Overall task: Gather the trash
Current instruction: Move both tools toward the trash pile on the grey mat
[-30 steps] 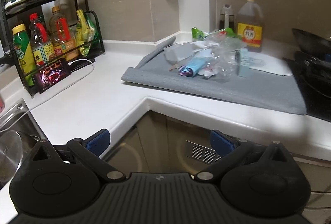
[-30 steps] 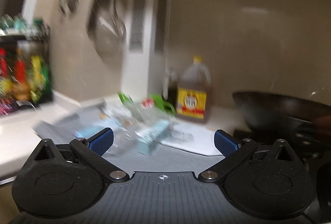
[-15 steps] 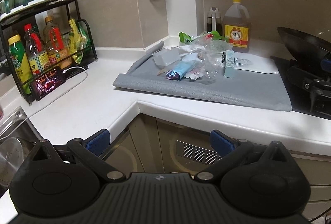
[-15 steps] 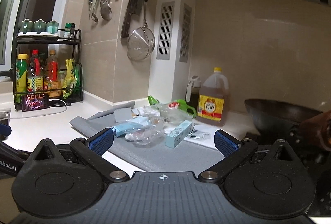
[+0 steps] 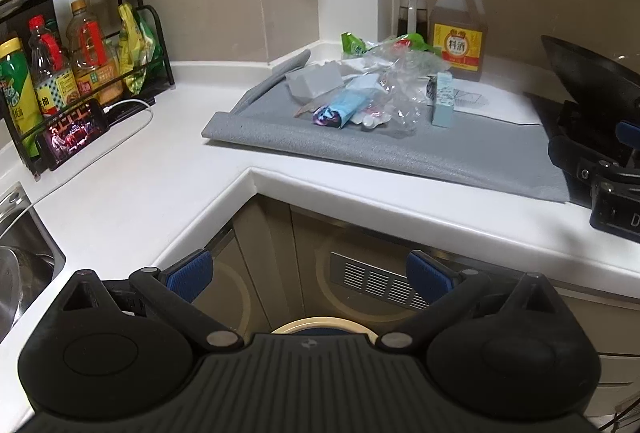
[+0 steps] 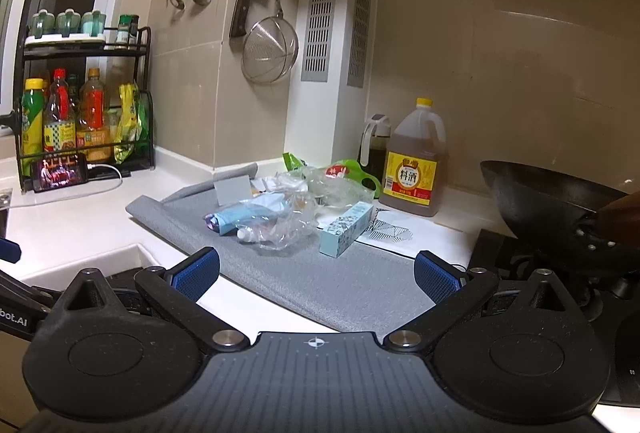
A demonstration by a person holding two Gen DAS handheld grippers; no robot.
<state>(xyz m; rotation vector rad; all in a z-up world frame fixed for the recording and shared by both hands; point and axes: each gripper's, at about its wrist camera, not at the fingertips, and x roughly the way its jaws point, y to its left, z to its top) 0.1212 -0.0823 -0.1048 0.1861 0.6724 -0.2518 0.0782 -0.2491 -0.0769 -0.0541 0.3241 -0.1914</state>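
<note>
— Left wrist view first: what fills it?

— White countertop (image 5: 132, 185) wraps the corner across the middle of the frame, with cabinet doors below it. On it, right of centre, lies my grey mat (image 5: 400, 149), and at the right edge the dark wok (image 5: 588, 81).

— And the trash?

— Heaped on the far part of the mat, upper centre of the frame: crumpled clear plastic (image 5: 400, 81), a blue wrapper (image 5: 340, 111) lying in front of it, and a pale blue box (image 5: 443, 99) standing upright at the right side of the heap. Green packaging (image 5: 354, 45) sits behind, near the brown jug (image 5: 458, 29).

— Your grippers?

— My left gripper (image 5: 308, 273) has its blue pads spread wide apart with nothing between them, low in the frame over the cabinet front. My right gripper (image 6: 316, 271) is likewise spread and empty, at the bottom of its view over the mat's near edge, well apart from the heap.

— Anything smaller?

— A lit phone (image 5: 74, 135) leans at the bottle rack (image 5: 80, 45), left of frame.
</note>
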